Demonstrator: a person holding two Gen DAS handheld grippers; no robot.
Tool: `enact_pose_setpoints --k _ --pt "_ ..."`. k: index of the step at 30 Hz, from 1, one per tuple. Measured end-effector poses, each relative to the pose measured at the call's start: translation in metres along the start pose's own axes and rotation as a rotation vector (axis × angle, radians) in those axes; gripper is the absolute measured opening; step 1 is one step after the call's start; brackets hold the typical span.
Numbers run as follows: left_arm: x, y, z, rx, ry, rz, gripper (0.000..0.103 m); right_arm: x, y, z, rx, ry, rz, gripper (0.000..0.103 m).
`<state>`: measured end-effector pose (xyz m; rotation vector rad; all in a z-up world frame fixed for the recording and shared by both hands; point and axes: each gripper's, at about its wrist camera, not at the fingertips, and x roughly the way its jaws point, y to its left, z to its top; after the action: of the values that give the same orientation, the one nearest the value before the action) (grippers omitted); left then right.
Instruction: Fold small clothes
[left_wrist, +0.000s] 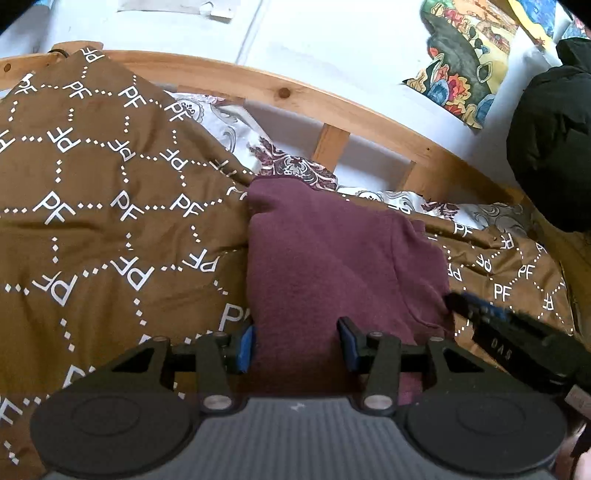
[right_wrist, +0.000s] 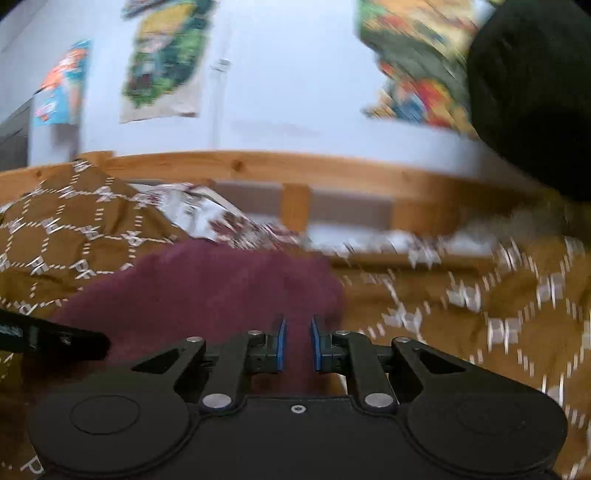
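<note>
My left tongs are released: the two blue pads stand well apart, with the near part of the maroon garment between them, and neither pad presses on the cloth as far as I can see. My right tongs have their blue pads close to each other with only a narrow gap, and a strip of the same maroon garment shows in this gap. The right view is blurred, so I cannot tell if the pads really pinch the cloth or only stand above it. In the left view the tip of my right tongs comes in from the right side and touches the right edge of the garment. In the right view a black part of my left tongs shows at the left edge. The garment looks like soft fleece, it is folded into a rough rectangle and lies on a brown bedcover printed with white "PF" letters and dotted hexagons. Beyond the garment a white sheet with a dark red ornament pattern comes out from under the bedcover. Behind this runs the wooden bed rail with short slats, and then a white wall with colourful posters. At the far right a dark, puffy piece of clothing hangs.
</note>
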<state>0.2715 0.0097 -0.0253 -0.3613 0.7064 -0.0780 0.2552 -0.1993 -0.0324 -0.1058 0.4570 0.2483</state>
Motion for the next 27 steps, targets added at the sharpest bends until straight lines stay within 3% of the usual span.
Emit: enact_pose_setpoints --k 3,8,10,13,19,24,27 --pt "0.002 -0.004 -0.001 0.016 0.003 0.021 0.056 0.004 -0.016 -0.008 0.079 0.047 -0.026 0.015" --pt "0.001 0.000 -0.001 -0.007 0.013 0.017 0.061 0.001 -0.033 -0.014 0.194 0.067 -0.053 0.025" --pt "-0.001 0.002 -0.001 -0.021 0.018 0.014 0.068 -0.003 -0.033 -0.015 0.194 0.068 -0.060 0.033" --pt "-0.008 0.002 0.000 -0.034 0.009 0.008 0.082 -0.012 -0.032 -0.014 0.194 0.063 -0.061 0.057" --pt "-0.037 -0.006 0.007 -0.017 -0.053 0.026 0.101 -0.050 -0.025 -0.004 0.180 0.003 -0.054 0.087" --pt "-0.074 -0.018 0.009 0.065 -0.117 0.059 0.102 -0.092 -0.013 0.007 0.152 -0.089 -0.050 0.101" --pt "-0.098 -0.026 0.006 0.131 -0.155 0.083 0.102 -0.119 -0.004 0.011 0.157 -0.138 -0.036 0.102"
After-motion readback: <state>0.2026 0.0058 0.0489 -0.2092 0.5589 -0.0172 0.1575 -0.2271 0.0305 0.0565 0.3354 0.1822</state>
